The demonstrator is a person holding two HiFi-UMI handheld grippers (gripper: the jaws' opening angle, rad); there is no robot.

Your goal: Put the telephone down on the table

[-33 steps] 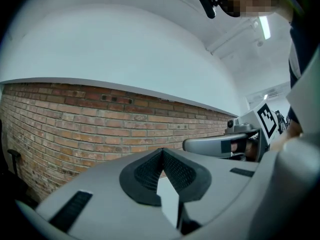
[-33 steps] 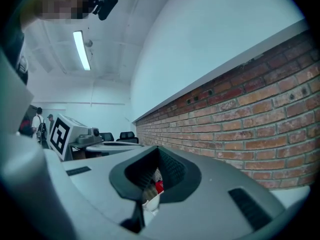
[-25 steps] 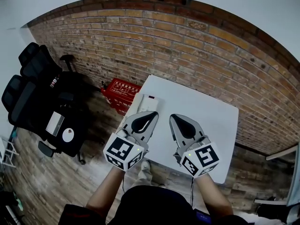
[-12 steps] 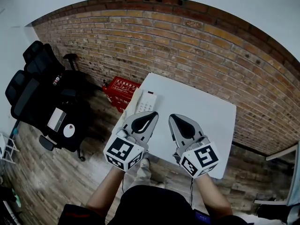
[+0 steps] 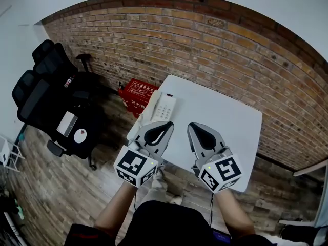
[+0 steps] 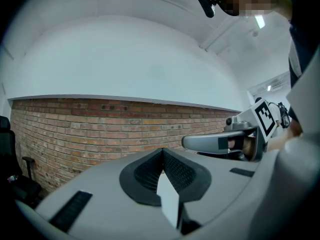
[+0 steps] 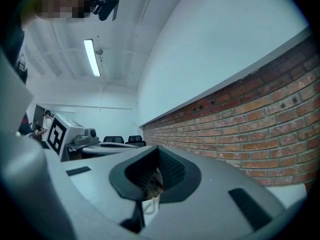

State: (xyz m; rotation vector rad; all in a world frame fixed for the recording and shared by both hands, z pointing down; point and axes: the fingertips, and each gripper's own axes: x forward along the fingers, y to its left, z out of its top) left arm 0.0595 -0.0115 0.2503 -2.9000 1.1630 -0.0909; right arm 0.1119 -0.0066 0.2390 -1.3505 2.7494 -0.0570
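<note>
Since the earlier frames the table (image 5: 225, 122) and the telephone (image 5: 164, 106) have slid slightly rightward in the head view, and more of the keypad is now seen beyond the left claw (image 5: 164, 127). The telephone is found lying flat at the table's far left corner, close to the edge, with its handset along its left side. It is gripped by nothing, so it is judged to be already set down. The left claw is pressed together and empty, its tip just short of the telephone. The right claw (image 5: 195, 130) is likewise pressed together on nothing. Both are held level, side by side over bare table — a resting pose, it is judged, since nothing is being carried. A red crate (image 5: 137, 92) is seen on the floor beyond that corner, with black office chairs (image 5: 46, 91) further left.
</note>
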